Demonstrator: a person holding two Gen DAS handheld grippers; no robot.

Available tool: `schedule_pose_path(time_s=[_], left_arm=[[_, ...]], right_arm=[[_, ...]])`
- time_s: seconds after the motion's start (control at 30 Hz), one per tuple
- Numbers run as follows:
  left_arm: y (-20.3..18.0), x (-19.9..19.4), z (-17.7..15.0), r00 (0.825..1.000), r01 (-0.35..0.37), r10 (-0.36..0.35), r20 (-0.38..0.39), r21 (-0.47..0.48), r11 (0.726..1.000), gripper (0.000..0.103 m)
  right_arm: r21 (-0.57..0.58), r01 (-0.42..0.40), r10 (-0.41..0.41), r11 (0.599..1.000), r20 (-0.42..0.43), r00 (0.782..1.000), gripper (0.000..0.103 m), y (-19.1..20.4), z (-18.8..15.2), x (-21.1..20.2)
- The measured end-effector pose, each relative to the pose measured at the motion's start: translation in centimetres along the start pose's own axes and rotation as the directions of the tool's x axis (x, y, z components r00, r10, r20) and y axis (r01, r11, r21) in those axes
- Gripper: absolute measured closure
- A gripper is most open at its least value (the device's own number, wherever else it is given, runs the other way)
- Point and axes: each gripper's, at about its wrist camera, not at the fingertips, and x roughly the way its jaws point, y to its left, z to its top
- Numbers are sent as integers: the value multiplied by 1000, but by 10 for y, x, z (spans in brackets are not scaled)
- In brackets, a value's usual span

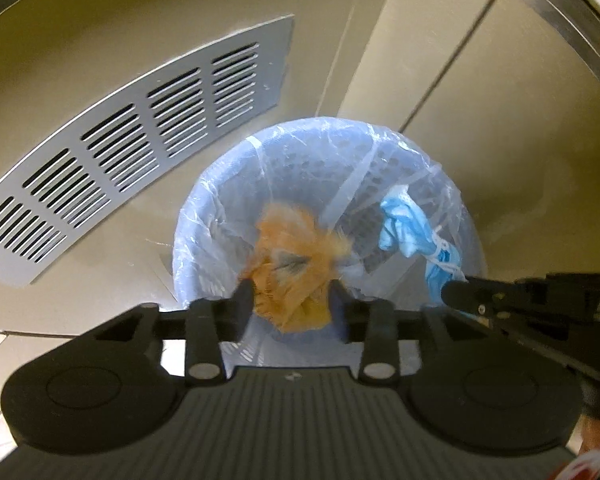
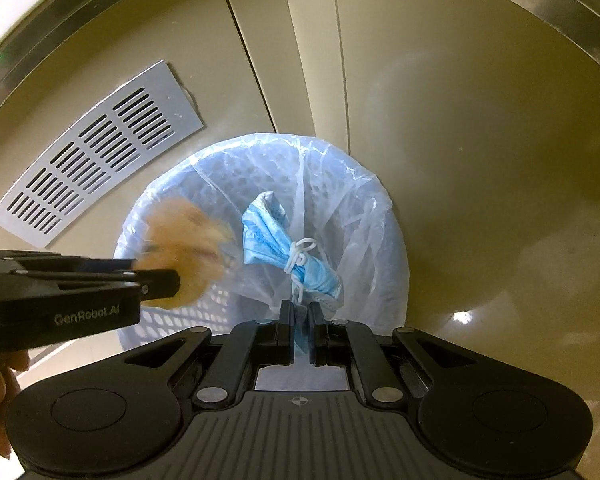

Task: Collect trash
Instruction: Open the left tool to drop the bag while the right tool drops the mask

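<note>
A round bin [image 1: 220, 200] lined with a clear plastic bag stands on the floor below both grippers; it also shows in the right wrist view [image 2: 340, 200]. My left gripper [image 1: 292, 300] is shut on a crumpled orange wrapper [image 1: 296, 264] and holds it over the bin's opening; the wrapper is blurred in the right wrist view [image 2: 184, 240]. My right gripper [image 2: 299, 312] is shut on a rolled blue face mask [image 2: 276, 240] tied with its white loops, also over the bin. The mask shows in the left wrist view [image 1: 408, 228] too.
A grey slotted vent plate [image 1: 132, 152] lies on the beige floor left of the bin, also in the right wrist view [image 2: 100, 152]. Beige panels with a seam [image 2: 256, 60] rise behind the bin. A metal rail [image 2: 540, 0] curves along the top.
</note>
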Motion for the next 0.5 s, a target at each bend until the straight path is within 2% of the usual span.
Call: schedule_pose_path(time_s=[0.5], left_arm=[[16, -18, -9, 999, -26, 26, 24, -23, 999, 64]], right_arm=[[-7, -27, 27, 1000, 10, 1000, 96, 10, 5, 2]])
